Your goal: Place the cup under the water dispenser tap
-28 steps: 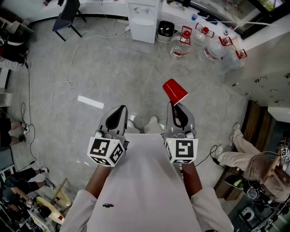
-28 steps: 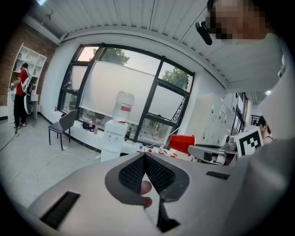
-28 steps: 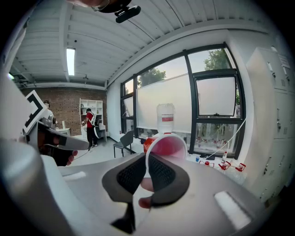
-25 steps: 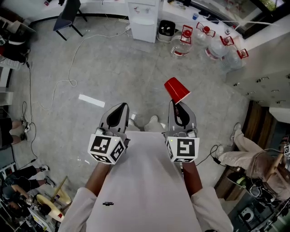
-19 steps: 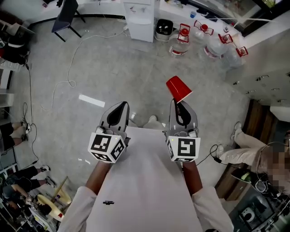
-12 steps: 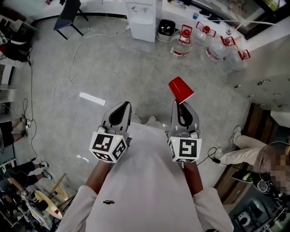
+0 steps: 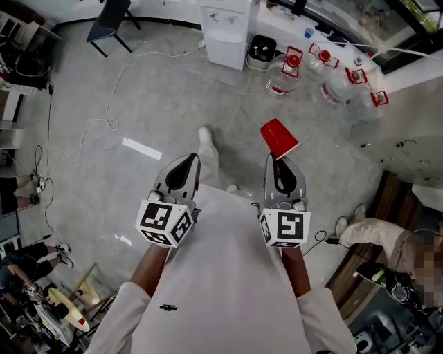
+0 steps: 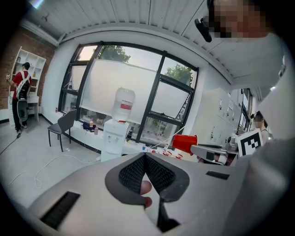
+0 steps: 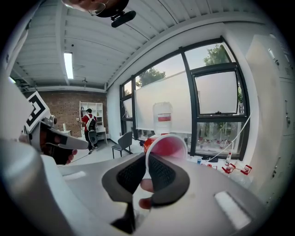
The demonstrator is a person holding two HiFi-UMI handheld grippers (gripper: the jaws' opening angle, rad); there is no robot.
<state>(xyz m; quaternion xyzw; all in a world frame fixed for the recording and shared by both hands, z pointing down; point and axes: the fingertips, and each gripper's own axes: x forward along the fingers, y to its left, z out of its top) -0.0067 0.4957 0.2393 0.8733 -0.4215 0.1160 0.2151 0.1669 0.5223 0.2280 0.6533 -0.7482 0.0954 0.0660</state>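
A red plastic cup (image 7: 279,137) hangs tilted in the air, its rim pinched by my right gripper (image 7: 279,160), which is shut on it. In the right gripper view the cup's pink inside (image 9: 167,147) faces the camera just above the jaw tips (image 9: 146,159). My left gripper (image 7: 187,160) is shut with nothing in it, level with the right one and apart from the cup; its own view shows the closed tips (image 8: 145,156) and the cup (image 8: 185,143) off to the right. The white water dispenser (image 7: 226,28) stands far ahead by the windows, with a bottle on top (image 9: 162,114).
Several large water bottles with red handles (image 7: 325,72) lie on the floor right of the dispenser, beside a dark bin (image 7: 261,51). A chair (image 7: 111,21) and a white cable (image 7: 104,110) are at the left. A person in red (image 8: 20,92) stands by shelves.
Both grippers and the cup have moved forward over the floor toward the dispenser. A foot has stepped out ahead between the grippers. The grip on the cup is unchanged.
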